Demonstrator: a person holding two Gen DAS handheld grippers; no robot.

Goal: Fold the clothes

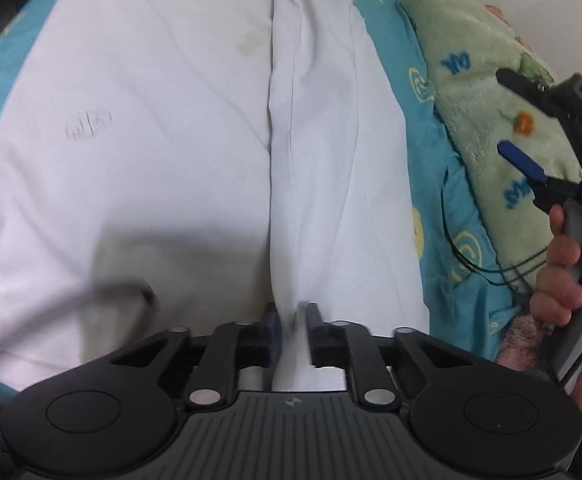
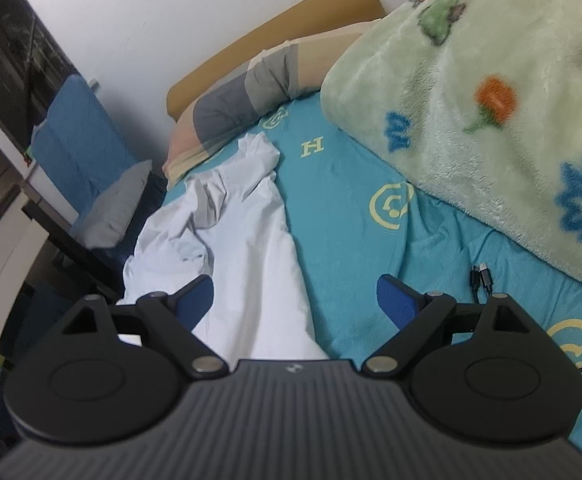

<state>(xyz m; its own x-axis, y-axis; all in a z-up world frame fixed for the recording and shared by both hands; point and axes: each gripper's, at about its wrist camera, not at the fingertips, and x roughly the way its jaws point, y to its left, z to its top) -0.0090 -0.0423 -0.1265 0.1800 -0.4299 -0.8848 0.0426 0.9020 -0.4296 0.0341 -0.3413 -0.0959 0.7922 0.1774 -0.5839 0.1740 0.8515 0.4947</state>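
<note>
shirt: our white shirt [image 1: 171, 140] lies spread flat on the bed [image 2: 351, 216], over the teal sheet, stretching straight ahead of the left tool.
how it handles: we judge it light, thin and limp; it will sag and crease wherever it is not held, so edges and folded ridges are the best places to take it.
left tool: our left tool [image 1: 293, 330] is closed on a raised ridge of the shirt, right at its tips; the cloth runs up between the two fingers.
right tool: our right tool [image 2: 295, 296] is wide open and holds nothing; it hovers above the bed, the shirt's long edge passing beneath its left finger.
nearby: a green blanket [image 2: 491, 100] is heaped to the right of the right tool, and a black cable [image 2: 481, 280] lies just beside its right finger.
</note>
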